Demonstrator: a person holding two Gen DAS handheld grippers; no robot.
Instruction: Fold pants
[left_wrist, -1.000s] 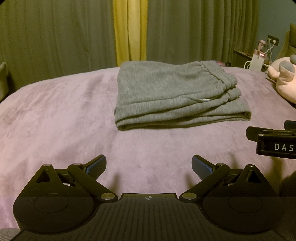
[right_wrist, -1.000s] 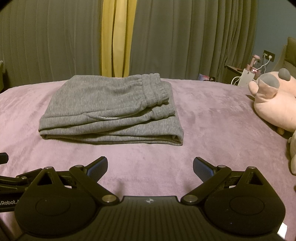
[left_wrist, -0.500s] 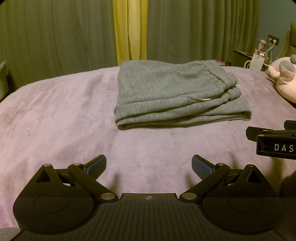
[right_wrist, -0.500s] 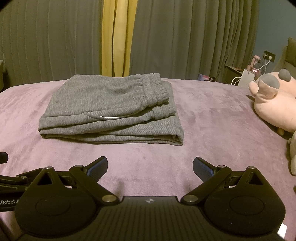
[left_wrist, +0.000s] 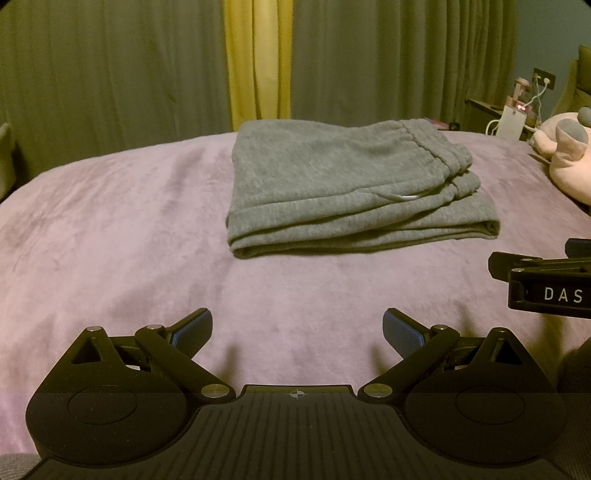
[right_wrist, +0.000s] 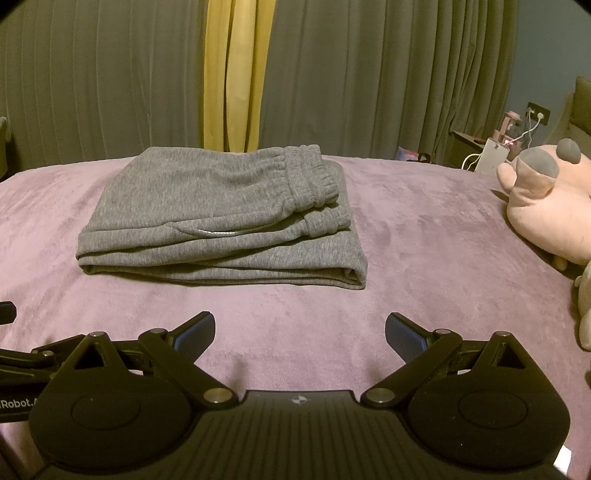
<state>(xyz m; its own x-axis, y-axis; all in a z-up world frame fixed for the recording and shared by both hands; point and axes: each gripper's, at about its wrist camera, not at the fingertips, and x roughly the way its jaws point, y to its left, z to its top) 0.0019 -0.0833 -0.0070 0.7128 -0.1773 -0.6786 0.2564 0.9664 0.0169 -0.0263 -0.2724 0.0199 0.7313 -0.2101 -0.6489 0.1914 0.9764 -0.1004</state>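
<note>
1. A wall of grey-green pleated curtains (right_wrist: 369, 74) hangs behind the bed, with a narrow yellow curtain strip (right_wrist: 236, 74) in the gap between them.
2. The bed, covered in a mauve plush blanket (left_wrist: 110, 229), fills the middle of both views.
3. The grey knit sweatpants (right_wrist: 221, 214) lie folded into a flat stack near the far middle of the bed, the elastic waistband on top toward the right and the folded edges facing the cameras.
4. A pale pink plush toy with grey patches (right_wrist: 546, 206) lies at the right edge of the bed, well apart from the pants.
5. The left gripper (left_wrist: 297, 328) hovers low over the blanket, short of the pants; its blue-padded fingers (left_wrist: 194, 330) are spread wide with nothing between them.
6. The right gripper (right_wrist: 300, 330) sits beside it, its fingers (right_wrist: 402, 338) likewise spread wide and holding nothing.
</note>
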